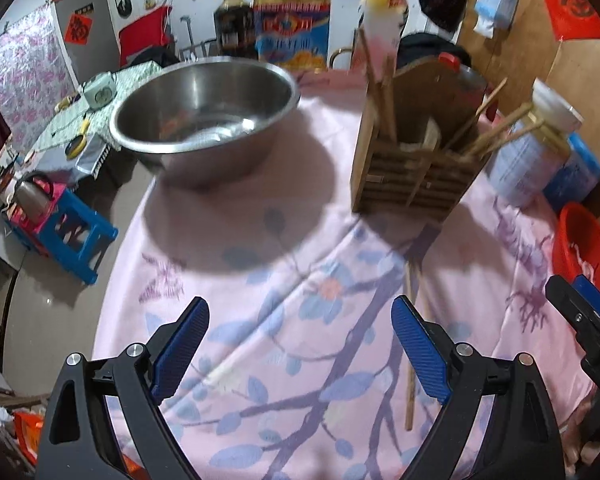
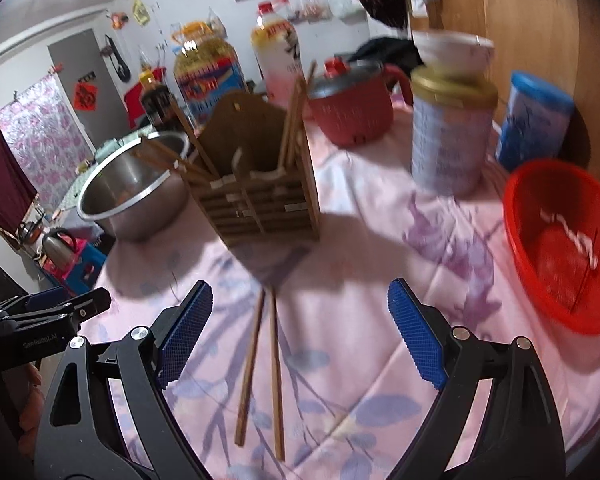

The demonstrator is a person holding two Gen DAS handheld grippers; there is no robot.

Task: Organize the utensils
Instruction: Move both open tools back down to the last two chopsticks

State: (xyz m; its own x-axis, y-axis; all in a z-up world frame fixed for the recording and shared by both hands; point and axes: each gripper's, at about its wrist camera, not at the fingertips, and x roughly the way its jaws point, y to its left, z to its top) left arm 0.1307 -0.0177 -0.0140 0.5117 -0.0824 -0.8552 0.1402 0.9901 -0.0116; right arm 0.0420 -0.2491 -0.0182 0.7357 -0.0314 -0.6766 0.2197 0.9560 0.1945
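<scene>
Both units are held low over the near edge of the table (image 1: 320, 240). Left hand-held gripper (image 1: 300, 320): fingers spread wide, nothing between them, floral pink cloth visible in the gap. Right hand-held gripper (image 2: 300, 304): likewise spread apart and holding nothing, positioned over two loose chopsticks (image 2: 260, 360) that lie flat on the cloth, side by side, pointing away toward the holder. Beyond them stands the wooden chopstick holder (image 2: 256, 184), upright, slatted front, with several chopsticks leaning out of its compartments at varied angles. Left of the holder sits a steel bowl (image 1: 204, 108). Right of it, a red plastic basket (image 2: 560, 248) rests at the table edge. Farther back: a red pot (image 2: 352, 108), a labelled tin (image 2: 452, 132) with a bowl on top, and an oil bottle (image 1: 292, 20).
</scene>
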